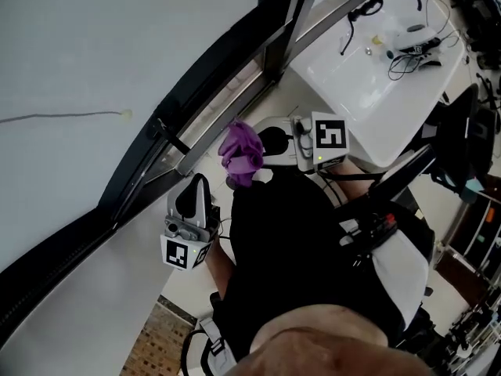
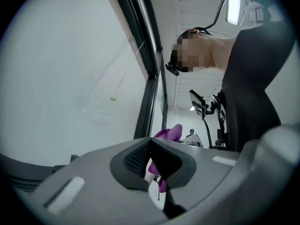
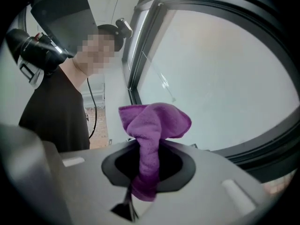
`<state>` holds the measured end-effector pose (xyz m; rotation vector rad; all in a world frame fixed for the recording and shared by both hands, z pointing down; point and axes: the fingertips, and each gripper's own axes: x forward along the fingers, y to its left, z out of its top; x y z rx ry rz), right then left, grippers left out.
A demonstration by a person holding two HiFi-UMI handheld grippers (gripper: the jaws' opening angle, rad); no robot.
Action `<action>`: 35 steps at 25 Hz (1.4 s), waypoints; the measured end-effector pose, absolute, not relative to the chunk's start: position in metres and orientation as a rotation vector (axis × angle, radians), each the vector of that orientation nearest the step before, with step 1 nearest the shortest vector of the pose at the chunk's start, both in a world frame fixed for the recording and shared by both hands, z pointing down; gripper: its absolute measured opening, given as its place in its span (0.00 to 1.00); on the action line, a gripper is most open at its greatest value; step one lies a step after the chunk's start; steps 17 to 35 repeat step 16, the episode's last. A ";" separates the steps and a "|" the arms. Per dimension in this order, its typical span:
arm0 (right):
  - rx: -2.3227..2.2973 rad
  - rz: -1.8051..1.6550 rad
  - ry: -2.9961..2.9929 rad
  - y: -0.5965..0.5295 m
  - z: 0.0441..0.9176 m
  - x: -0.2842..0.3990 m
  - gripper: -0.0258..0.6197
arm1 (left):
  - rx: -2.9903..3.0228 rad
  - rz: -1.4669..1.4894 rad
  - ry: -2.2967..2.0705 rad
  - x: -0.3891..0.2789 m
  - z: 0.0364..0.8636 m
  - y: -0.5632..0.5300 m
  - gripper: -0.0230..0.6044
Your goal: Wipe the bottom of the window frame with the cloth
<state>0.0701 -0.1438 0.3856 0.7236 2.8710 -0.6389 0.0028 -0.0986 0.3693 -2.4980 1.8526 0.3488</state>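
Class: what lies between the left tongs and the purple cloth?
Nothing: in the head view, only bare white surface separates the left tongs from the purple cloth in the right tongs.

White table (image 1: pixel 352 77) — brown floor (image 1: pixel 160 339).
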 end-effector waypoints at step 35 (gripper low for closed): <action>0.573 -0.379 3.003 0.045 0.388 0.002 0.14 | -2.588 0.386 1.709 -0.065 0.379 0.075 0.04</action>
